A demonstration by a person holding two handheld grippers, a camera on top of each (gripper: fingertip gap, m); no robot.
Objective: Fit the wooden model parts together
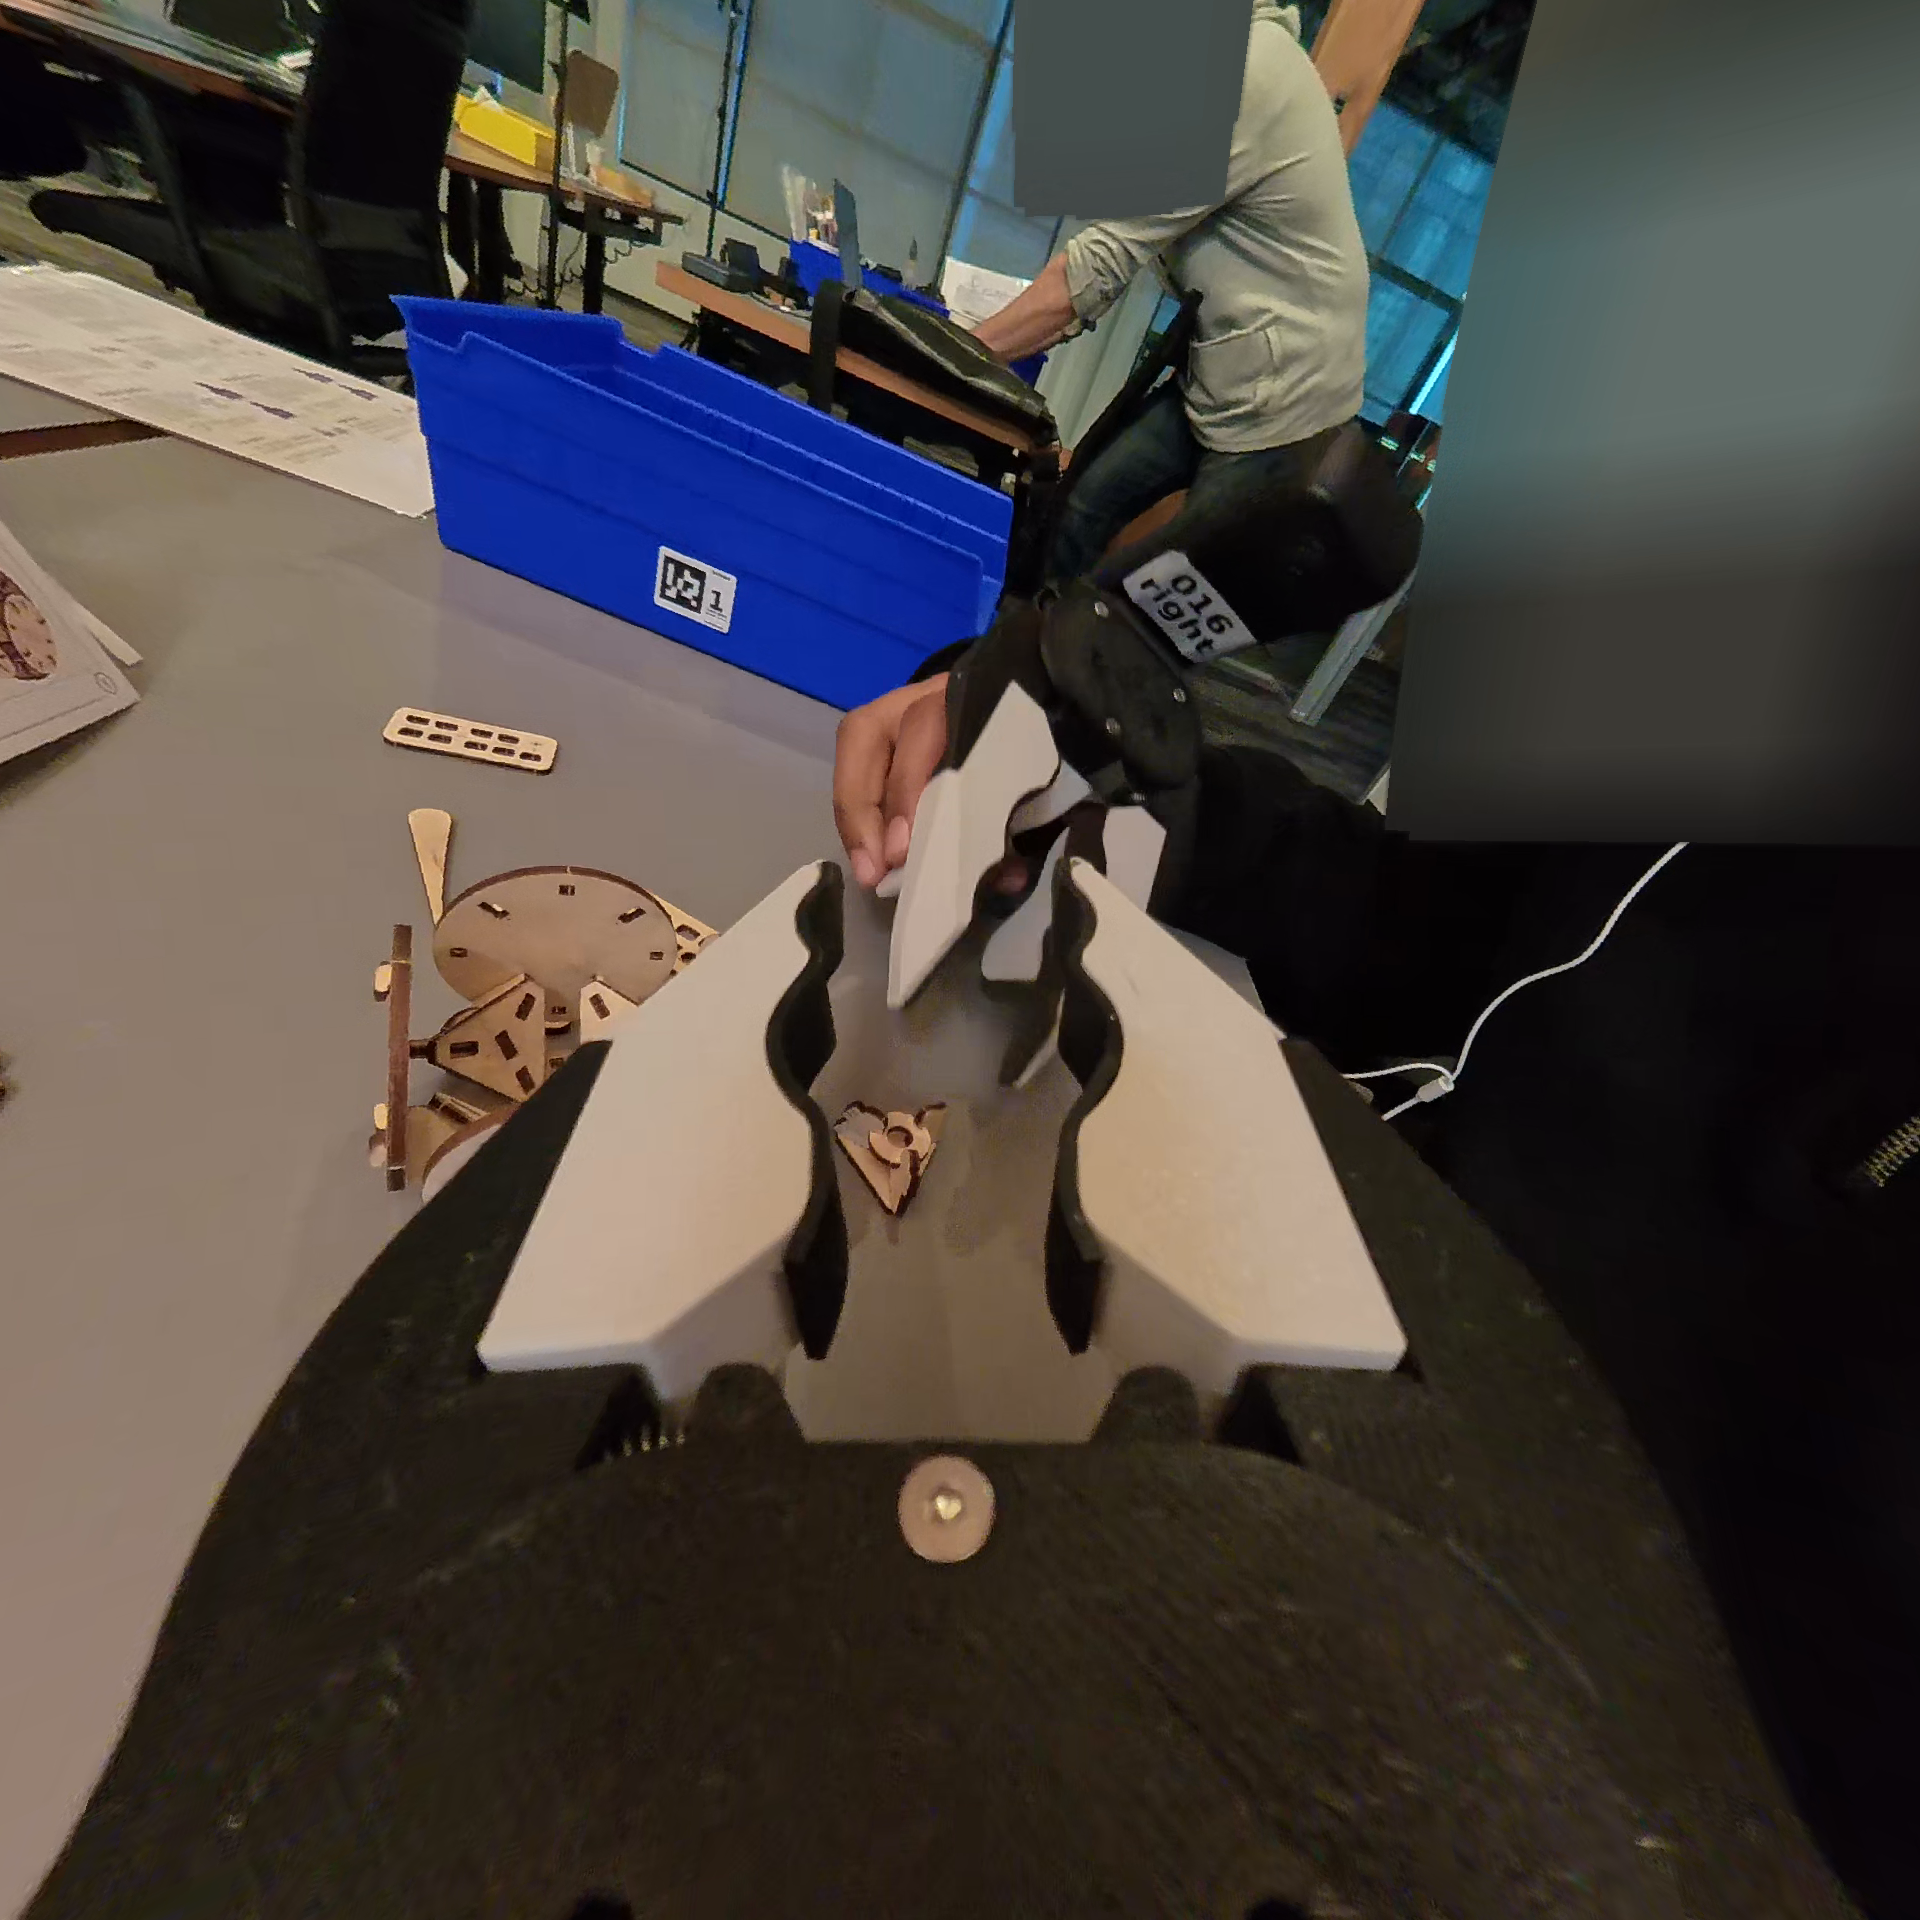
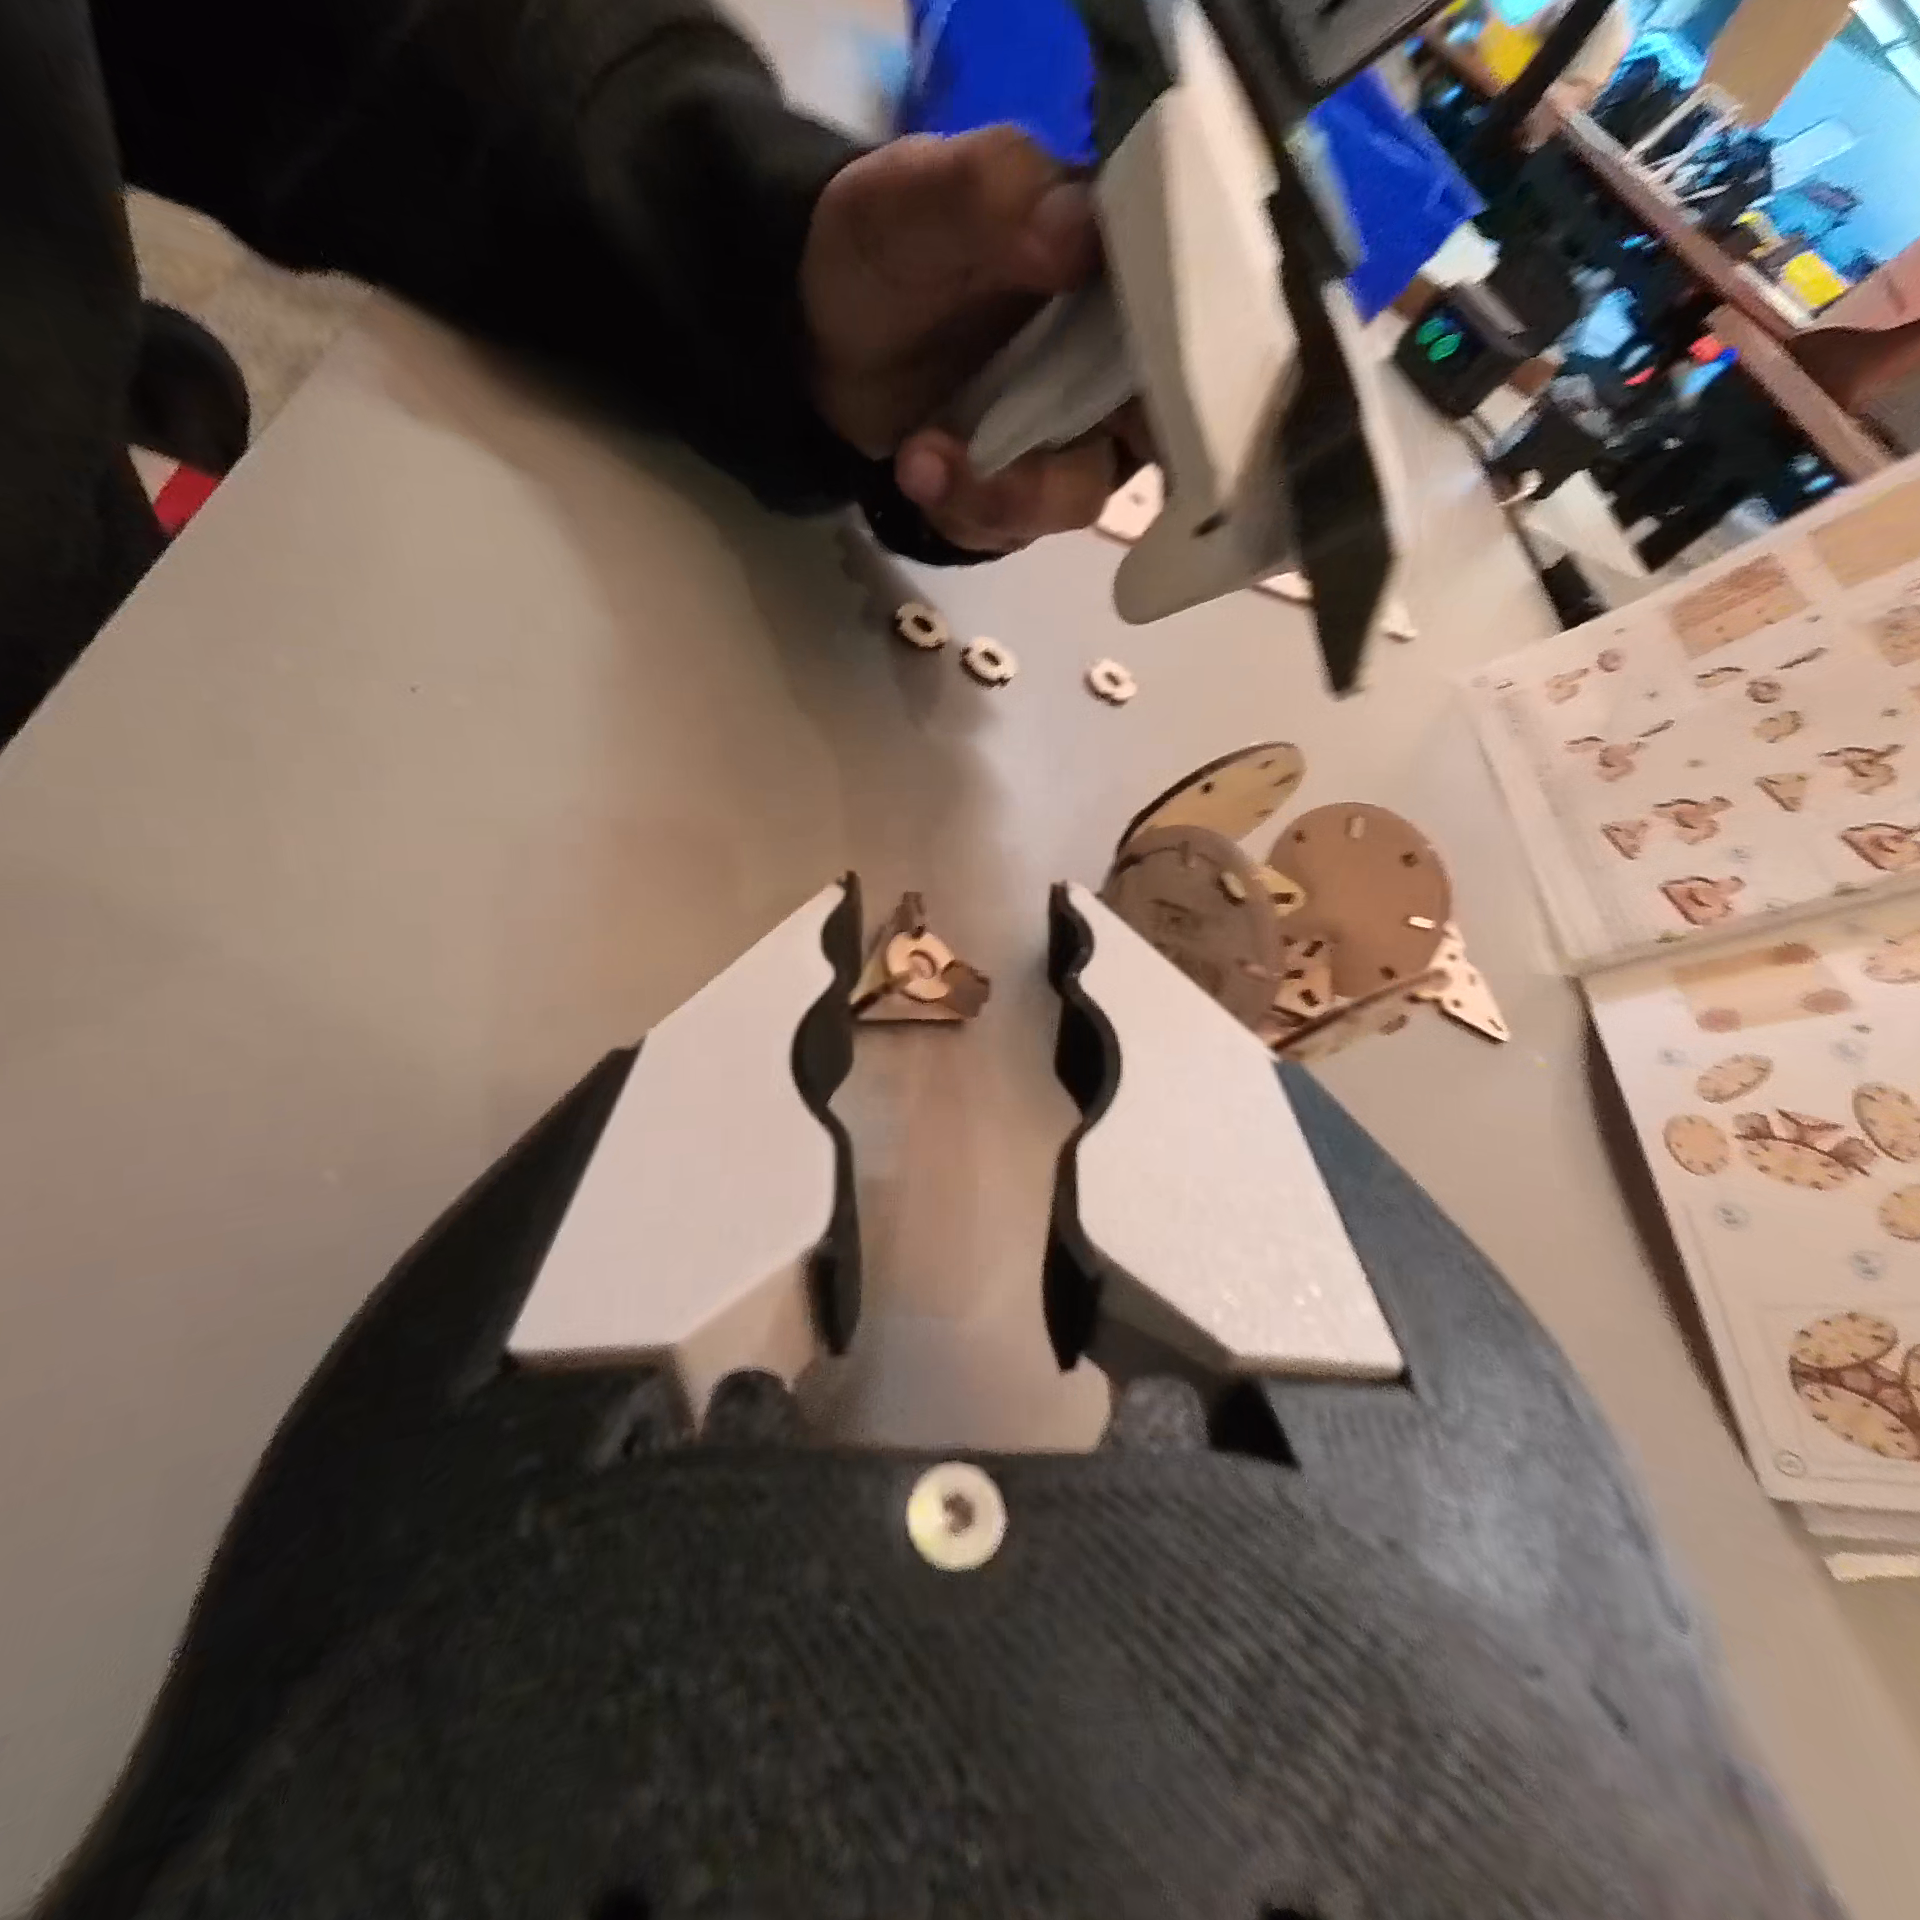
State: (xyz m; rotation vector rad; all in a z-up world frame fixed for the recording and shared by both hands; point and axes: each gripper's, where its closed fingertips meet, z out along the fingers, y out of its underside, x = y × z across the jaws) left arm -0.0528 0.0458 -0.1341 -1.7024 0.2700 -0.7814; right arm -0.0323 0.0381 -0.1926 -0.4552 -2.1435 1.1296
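Observation:
A small triangular wooden assembly (image 1: 891, 1148) lies on the grey table (image 1: 260, 644). In the left wrist view it shows between the fingers of my left gripper (image 1: 948, 873), which is open and does not touch it. My right gripper (image 2: 954, 888) is open too. The same piece (image 2: 914, 971) lies just beyond its tips, close beside its left finger (image 2: 831, 935), and nothing is pressed between the pads. The right gripper (image 1: 961, 1029) faces the left one from ahead, tips down by the table. The left gripper (image 2: 1247, 634) hangs blurred above the table.
A pile of wooden discs and slotted plates (image 1: 561, 930) (image 2: 1351, 894) lies beside the grippers. A slotted wooden strip (image 1: 470, 740), three small gear rings (image 2: 987, 657), instruction sheets (image 2: 1714, 831) and a blue bin (image 1: 707, 499) share the table. A white cable (image 1: 1507, 997) hangs at the table's edge. Left tips to right tips: about 7 cm.

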